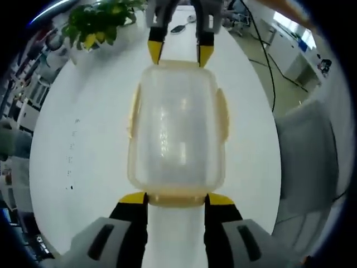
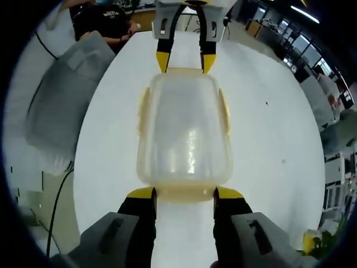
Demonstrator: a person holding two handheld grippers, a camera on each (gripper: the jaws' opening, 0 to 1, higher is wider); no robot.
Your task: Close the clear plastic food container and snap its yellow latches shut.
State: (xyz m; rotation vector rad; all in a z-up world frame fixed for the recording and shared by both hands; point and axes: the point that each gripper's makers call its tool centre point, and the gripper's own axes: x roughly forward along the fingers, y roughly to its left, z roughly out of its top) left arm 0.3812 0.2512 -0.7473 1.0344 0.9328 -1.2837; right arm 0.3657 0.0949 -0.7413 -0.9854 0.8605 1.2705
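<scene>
The clear plastic container lies on the white table with its lid resting on top. Pale yellow latches show on its long sides and at both ends. My left gripper stands open at the near end, its yellow tips either side of the end latch. The right gripper stands open at the far end in the same way. In the right gripper view my right gripper brackets the near end latch, and the left gripper sits at the far end.
The white round table has bare room around the container. A potted plant stands at its far edge. A grey chair is beside the table. A black cable runs across the floor. A person in a dark shirt sits beyond.
</scene>
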